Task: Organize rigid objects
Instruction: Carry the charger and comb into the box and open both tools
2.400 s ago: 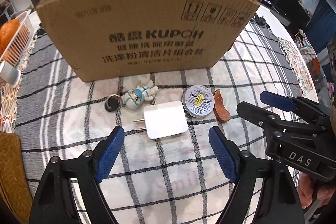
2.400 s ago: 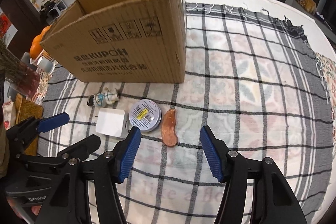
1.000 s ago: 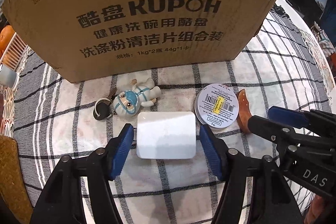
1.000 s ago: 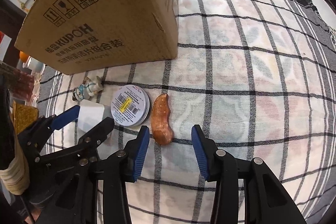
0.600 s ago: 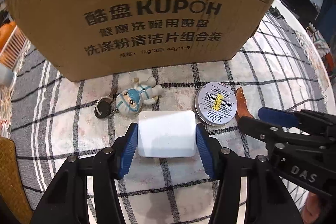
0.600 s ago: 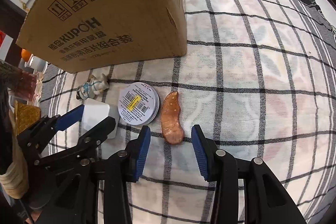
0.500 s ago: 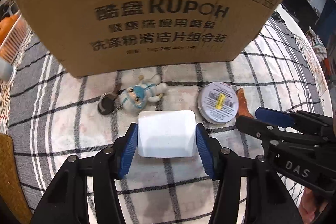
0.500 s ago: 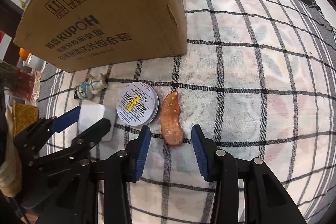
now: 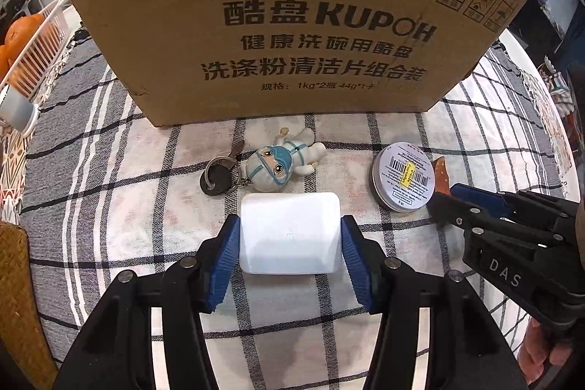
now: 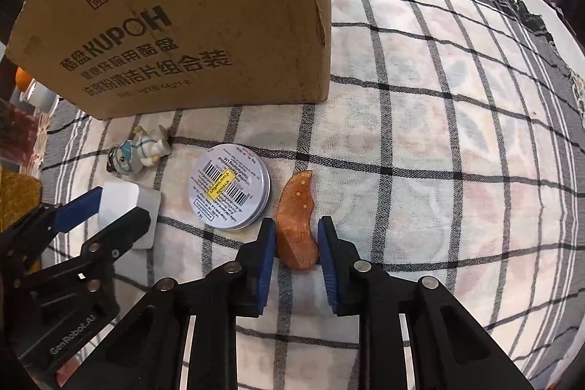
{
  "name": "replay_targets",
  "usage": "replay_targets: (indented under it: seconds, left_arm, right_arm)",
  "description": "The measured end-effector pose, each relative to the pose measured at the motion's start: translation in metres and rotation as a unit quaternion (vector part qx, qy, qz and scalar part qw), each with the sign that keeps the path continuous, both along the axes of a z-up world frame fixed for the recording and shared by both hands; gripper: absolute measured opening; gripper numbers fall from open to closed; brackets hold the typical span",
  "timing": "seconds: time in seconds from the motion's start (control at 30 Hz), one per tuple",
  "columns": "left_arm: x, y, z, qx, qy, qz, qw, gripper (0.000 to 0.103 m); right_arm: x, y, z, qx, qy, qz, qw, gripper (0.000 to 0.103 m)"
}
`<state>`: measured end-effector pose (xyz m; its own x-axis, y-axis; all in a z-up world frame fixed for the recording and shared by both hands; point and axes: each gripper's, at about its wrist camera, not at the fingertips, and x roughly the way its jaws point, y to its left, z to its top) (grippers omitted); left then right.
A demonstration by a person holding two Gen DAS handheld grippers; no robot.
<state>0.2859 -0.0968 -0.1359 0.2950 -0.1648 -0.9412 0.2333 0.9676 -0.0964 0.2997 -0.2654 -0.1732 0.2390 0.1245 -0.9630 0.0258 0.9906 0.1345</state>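
Note:
A white rounded block [image 9: 289,243] sits between the blue pads of my left gripper [image 9: 290,225], which is shut on it just above the checked cloth. My right gripper [image 10: 296,227] is shut on the near end of a curved orange-brown piece [image 10: 294,203] that lies on the cloth. Between the two held things rests a round silver tin [image 9: 404,176] with a barcode label, seen also as the tin [image 10: 228,187] in the right wrist view. A small masked figure on a keyring [image 9: 279,163] lies behind the block. The tall cardboard box [image 9: 292,6] stands right behind them all.
The right gripper's black frame [image 9: 504,236] reaches in at the left wrist view's right edge, close to the tin. A white basket with oranges [image 9: 33,50] stands far left, and a woven mat [image 9: 14,298] lies at the near left. Checked cloth [image 10: 457,134] spreads right of the box.
The left pads closed in on the white block and now press its sides. The right jaws narrowed and now clamp the orange-brown piece. Both grippers have come nearer the box.

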Motion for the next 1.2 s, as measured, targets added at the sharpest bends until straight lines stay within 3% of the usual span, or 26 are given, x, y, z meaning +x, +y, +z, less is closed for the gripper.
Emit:
replay_targets:
  seconds: [0.2, 0.87, 1.2]
  left_arm:
    - [-0.004, 0.0, 0.006, -0.002, -0.009, -0.004, 1.0, 0.054]
    - [-0.017, 0.0, 0.055, -0.03, -0.055, -0.021, 0.9978, 0.054]
    - [-0.015, 0.003, 0.089, -0.047, -0.088, -0.021, 0.9948, 0.054]
  right_arm:
    - [-0.004, -0.002, 0.004, 0.005, -0.008, 0.001, 1.0, 0.024]
    - [-0.031, -0.018, 0.061, 0.019, -0.053, -0.007, 0.998, 0.024]
    - [-0.032, -0.013, 0.099, 0.021, -0.099, -0.007, 0.995, 0.024]
